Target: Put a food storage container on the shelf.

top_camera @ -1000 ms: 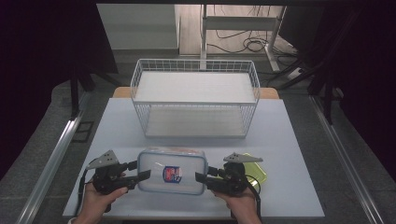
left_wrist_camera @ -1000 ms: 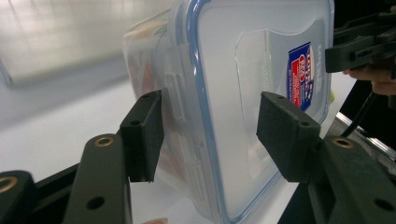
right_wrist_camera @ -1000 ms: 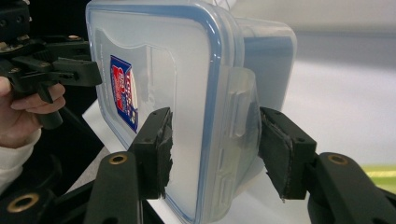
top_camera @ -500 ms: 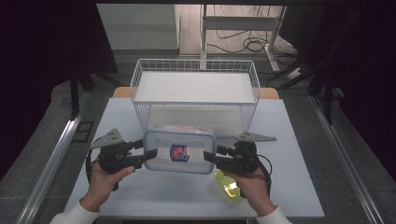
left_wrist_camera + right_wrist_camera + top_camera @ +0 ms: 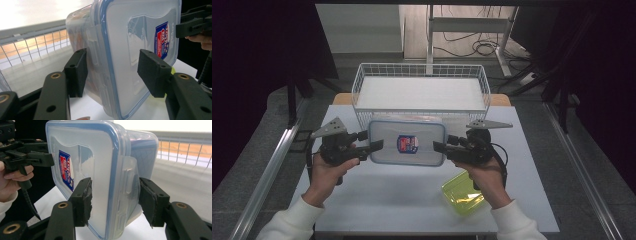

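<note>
Clear plastic, blue-rimmed and lidded, the box [image 5: 407, 143] hangs in the air just in front of the basket [image 5: 362, 80], about level with its near rim, carried between both tongs. The left gripper [image 5: 374, 146] clamps the box's left end, one pad on the lid and one underneath, and the right gripper [image 5: 440, 146] does the same at the right end; neither is wide open, each is closed to the thickness of the box. The step looks like lifting it over the basket's near wall to set it inside. To do that well, keep both hands at one height so the box stays flat, raise it clear of the wire rim before moving forward, keep even pressure, and lower both ends together. A green tub [image 5: 462, 194] sits on the table [image 5: 387, 205], nearer the person than the basket, beneath the right hand.
</note>
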{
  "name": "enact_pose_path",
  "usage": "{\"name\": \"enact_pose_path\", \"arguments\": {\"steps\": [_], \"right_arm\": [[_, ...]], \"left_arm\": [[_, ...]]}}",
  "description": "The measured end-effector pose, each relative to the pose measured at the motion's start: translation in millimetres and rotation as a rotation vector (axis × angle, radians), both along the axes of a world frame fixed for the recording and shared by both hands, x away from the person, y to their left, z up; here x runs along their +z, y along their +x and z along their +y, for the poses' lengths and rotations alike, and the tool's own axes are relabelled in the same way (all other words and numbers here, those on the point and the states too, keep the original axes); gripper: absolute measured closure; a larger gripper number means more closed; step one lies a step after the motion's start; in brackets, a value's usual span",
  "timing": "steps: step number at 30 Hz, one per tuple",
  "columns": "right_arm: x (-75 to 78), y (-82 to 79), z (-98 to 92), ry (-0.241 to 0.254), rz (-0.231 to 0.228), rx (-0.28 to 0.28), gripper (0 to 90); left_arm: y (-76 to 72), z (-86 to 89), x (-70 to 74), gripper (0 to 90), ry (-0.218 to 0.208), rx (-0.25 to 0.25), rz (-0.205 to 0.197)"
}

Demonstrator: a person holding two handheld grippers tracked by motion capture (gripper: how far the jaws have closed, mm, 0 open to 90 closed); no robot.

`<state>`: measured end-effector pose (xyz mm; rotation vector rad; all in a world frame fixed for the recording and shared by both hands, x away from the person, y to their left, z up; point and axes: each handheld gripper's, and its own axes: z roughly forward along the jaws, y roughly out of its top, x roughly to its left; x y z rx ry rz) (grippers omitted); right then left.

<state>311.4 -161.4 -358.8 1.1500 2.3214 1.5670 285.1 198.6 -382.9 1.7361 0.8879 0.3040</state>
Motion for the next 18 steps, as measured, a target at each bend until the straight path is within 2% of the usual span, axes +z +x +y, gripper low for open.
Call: {"name": "enact_pose_path", "arguments": {"steps": [7,18], "right_arm": [[11.3,11.1,-1.6,-0.008,-0.021,0.002,46.4],[33.7,31.1,-7.5,-0.006,-0.040,0.013,46.5]], "left_arm": [[10.4,-2.8,9.8,42.3,0.002,0.005,-0.011],[28.6,-8.0,34.2,42.4,0.007,0.010,-0.036]]}}
